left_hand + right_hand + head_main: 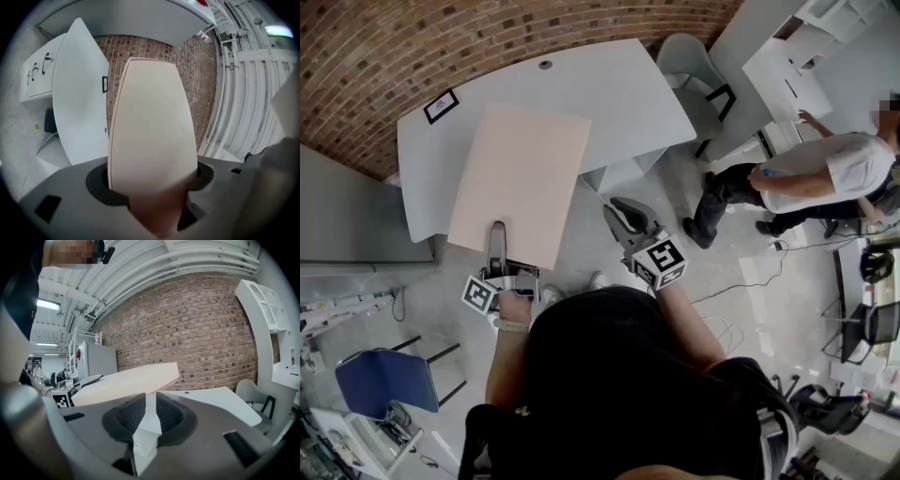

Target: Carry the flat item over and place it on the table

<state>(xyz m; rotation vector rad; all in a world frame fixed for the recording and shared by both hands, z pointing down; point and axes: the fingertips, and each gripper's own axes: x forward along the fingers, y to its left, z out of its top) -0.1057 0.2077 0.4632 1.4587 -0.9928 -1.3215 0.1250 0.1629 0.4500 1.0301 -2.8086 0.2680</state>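
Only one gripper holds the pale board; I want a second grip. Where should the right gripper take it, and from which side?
Probably the near edge of the board, right of the left gripper, coming from the person's side. The board is thin, and that edge overhangs the table, so the right gripper reaches both faces.

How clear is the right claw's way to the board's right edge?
Probably clear. The right claw hangs empty just off the board's right edge, with nothing between them. Its jaws stand barely apart, so they would likely need to widen first. The left claw grips the near edge.
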